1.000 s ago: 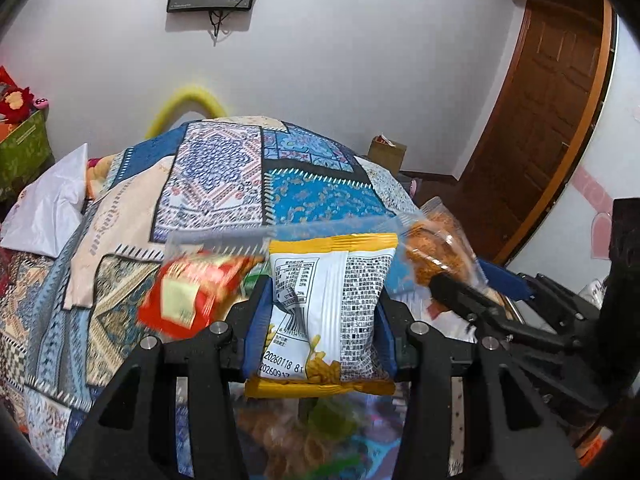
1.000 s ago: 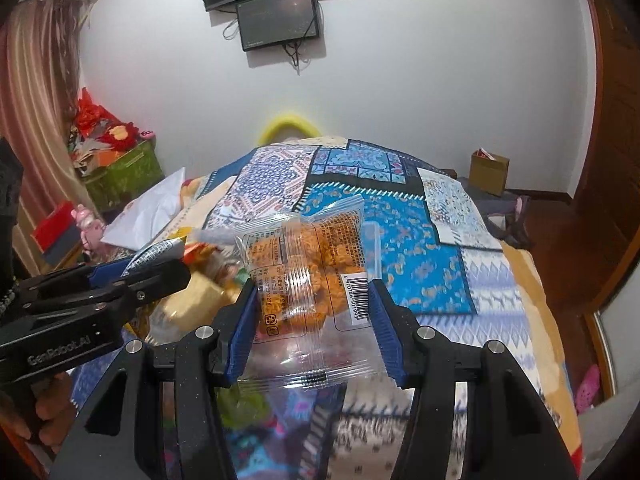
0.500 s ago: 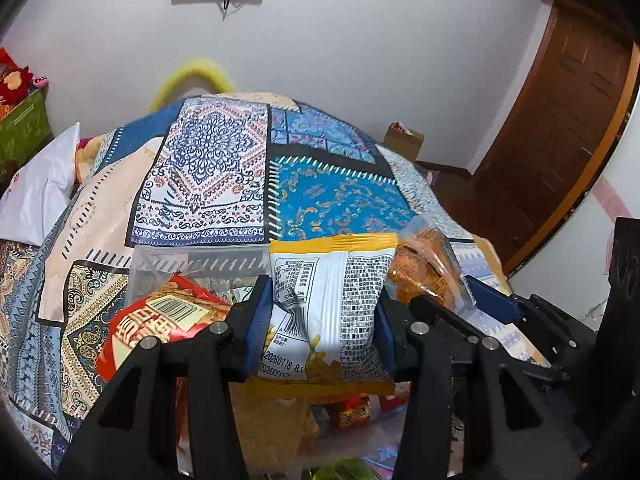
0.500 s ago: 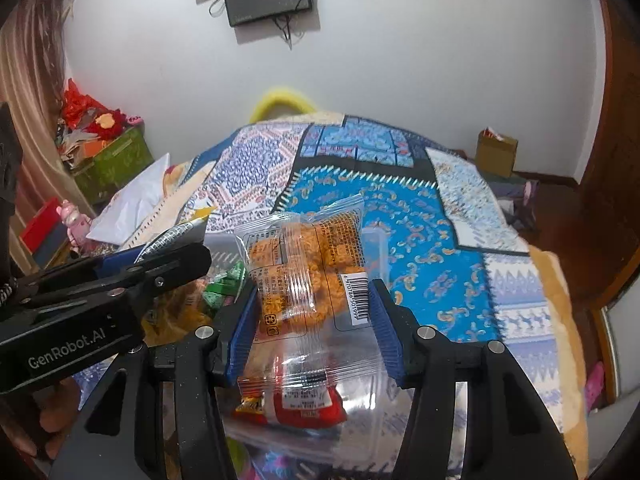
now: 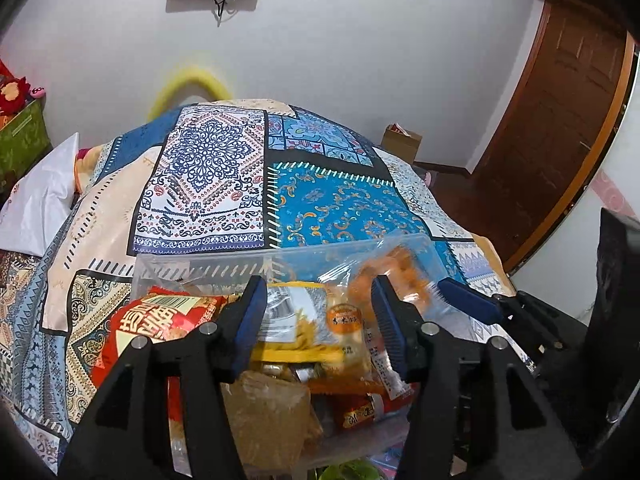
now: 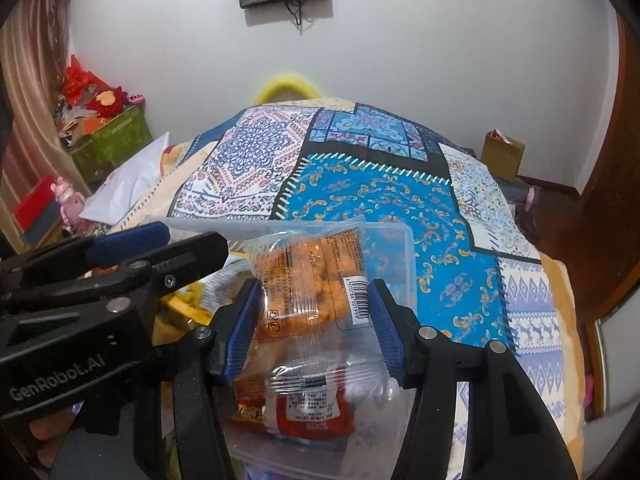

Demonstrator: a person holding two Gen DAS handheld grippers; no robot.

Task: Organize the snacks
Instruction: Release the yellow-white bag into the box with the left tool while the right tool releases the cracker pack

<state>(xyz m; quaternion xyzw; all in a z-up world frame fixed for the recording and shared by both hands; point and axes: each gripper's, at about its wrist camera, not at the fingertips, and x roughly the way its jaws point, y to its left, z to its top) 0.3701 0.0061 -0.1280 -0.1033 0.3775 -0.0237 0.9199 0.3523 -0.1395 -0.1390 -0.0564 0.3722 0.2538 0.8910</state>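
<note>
clear bin [image 5: 208, 268] – snack packets | left gripper [image 5: 318, 320] released | right gripper [image 6: 312, 328] grasping orange-snack packet [image 6: 312, 272]

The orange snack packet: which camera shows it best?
The right wrist view: the orange packet sits sharp and central between the right gripper fingers. The left wrist view shows it blurred, partly behind a finger.

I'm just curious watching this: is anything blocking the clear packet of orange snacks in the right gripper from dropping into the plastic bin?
Nothing visible does. The right gripper holds the orange snack packet above the open clear plastic bin; only other snack packets lie below.
</note>
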